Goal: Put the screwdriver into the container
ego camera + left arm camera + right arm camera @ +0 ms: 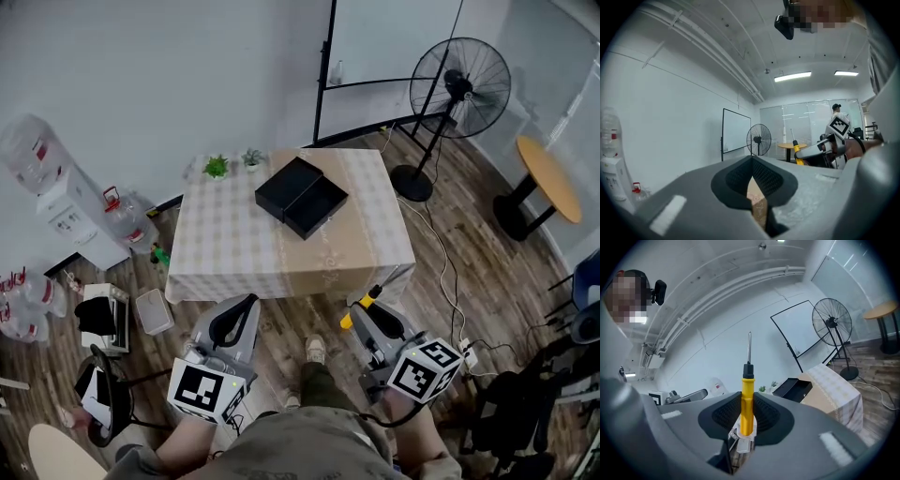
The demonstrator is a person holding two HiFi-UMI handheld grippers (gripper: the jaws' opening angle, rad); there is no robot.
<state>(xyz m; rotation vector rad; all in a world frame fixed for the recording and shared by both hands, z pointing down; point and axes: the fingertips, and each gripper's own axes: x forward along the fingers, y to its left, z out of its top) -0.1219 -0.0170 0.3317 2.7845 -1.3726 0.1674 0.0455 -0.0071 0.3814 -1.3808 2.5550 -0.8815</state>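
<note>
At lower right of the head view, the right gripper [364,314] has its jaws clamped on the yellow-handled screwdriver [747,401]. The left gripper [242,305] has its jaws closed and empty. The black container [302,197] sits mid-frame on the tabletop [230,248].

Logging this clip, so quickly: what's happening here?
A person stands short of the table, one hand-held gripper in each hand. The right hand-held gripper is shut on a yellow-handled screwdriver. The left hand-held gripper is shut and empty. The black container sits on the table, the screwdriver not yet in it.
</note>
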